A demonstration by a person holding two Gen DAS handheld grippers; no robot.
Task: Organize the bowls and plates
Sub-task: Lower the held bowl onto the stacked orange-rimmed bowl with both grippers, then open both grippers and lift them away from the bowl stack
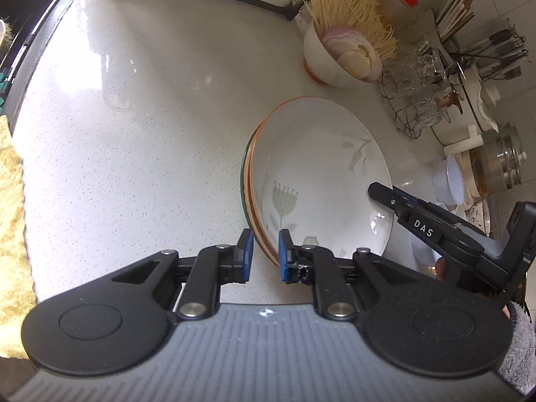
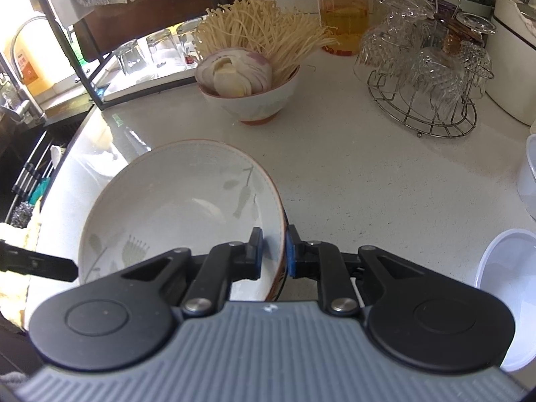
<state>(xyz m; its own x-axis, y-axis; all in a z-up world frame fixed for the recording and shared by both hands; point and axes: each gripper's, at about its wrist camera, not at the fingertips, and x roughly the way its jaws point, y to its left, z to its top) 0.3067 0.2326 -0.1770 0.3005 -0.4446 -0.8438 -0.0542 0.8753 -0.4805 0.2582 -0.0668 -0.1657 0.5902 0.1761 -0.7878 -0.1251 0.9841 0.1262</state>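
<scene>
How many plates make up the stack of plates (image 1: 318, 174) is hard to tell: in the left wrist view only thin orange rims and one dark green edge peek out beneath the top one, a glossy white ceramic dish with pale grey flower and leaf prints. The stack lies near the middle of the speckled white tabletop (image 1: 134, 134), toward its near edge. The left gripper (image 1: 264, 251) fingers are clenched on the stack's near-left rim; the right gripper (image 2: 273, 251) fingers pinch the opposite rim. Behind stands a round ceramic bowl (image 2: 251, 100) holding sliced onion and stringy enoki mushrooms, beside a wire rack of cut-glass cups (image 2: 425, 77), partly cropped
</scene>
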